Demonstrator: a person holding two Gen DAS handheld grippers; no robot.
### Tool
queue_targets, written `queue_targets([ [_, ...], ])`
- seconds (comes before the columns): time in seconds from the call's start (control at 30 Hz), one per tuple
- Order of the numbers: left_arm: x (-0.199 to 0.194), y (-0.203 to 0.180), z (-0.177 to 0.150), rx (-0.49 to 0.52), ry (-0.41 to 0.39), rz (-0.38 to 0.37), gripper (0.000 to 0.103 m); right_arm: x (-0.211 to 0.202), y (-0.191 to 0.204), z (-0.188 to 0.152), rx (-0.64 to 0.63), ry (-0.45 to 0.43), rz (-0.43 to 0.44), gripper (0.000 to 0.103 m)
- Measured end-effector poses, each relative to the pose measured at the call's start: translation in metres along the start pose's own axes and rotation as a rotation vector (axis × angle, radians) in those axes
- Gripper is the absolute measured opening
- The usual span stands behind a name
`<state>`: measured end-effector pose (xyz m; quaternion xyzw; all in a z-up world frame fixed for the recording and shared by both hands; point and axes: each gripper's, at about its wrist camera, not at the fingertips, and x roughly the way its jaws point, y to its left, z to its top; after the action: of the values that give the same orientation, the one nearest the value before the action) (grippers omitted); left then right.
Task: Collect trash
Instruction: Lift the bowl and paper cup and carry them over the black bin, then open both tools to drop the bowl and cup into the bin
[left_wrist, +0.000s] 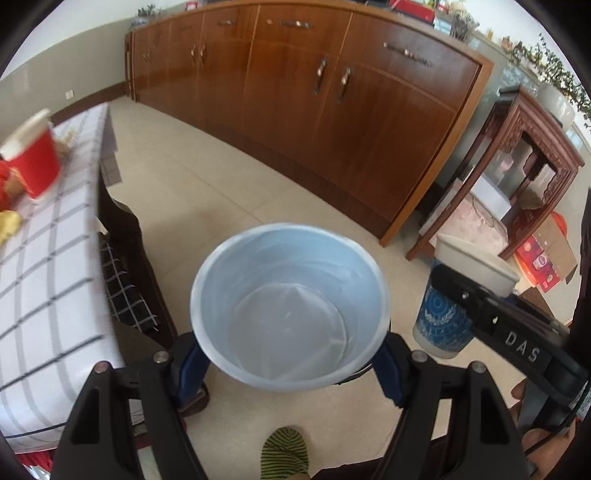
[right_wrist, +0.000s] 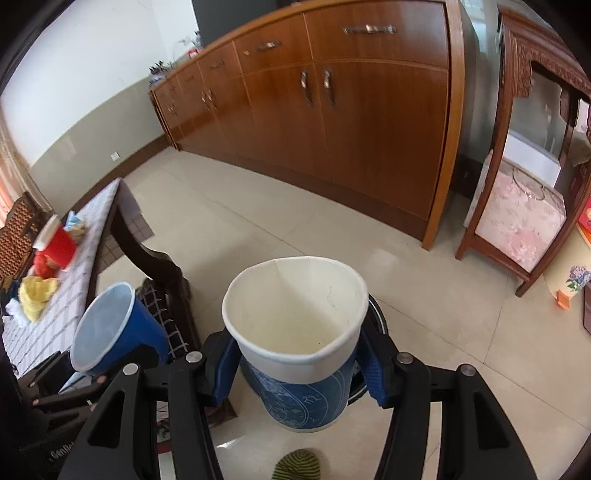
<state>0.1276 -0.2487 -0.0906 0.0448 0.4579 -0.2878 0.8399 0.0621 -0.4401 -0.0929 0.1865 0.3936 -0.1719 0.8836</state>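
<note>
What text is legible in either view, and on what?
"DAS": white letters on the right gripper, seen from the left wrist.
"Gen…": cut-off print on the left gripper body, right wrist view.
Paper cup: blue print, unreadable.
Carton: too blurred.

Glossy wooden cabinet (right_wrist: 332, 122); matt paper cup (right_wrist: 299, 332).

The blue cup (left_wrist: 290, 306) is empty, white inside, mouth up and slightly tilted. The paper cup (right_wrist: 295, 332), blue-patterned, cream inside, seems empty too, its rim dented.
</note>
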Motion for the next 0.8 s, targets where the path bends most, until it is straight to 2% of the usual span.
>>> queue_targets([
  [0.2, 0.038, -0.011, -0.004, -0.013, 0.068, -0.001, 0.077, 0.049, -0.024, 0.004, 0.033, 0.091, -0.03, 0.059],
  [0.53, 0.093, -0.01, -0.014, -0.049, 0.18, 0.038, 0.077, 0.113, -0.04, 0.005, 0.074, 0.207, -0.081, 0.059],
  [0.8, 0.131, -0.008, -0.014, -0.103, 0.283, 0.002, 0.077, 0.149, -0.05, 0.002, 0.113, 0.277, -0.092, 0.061],
])
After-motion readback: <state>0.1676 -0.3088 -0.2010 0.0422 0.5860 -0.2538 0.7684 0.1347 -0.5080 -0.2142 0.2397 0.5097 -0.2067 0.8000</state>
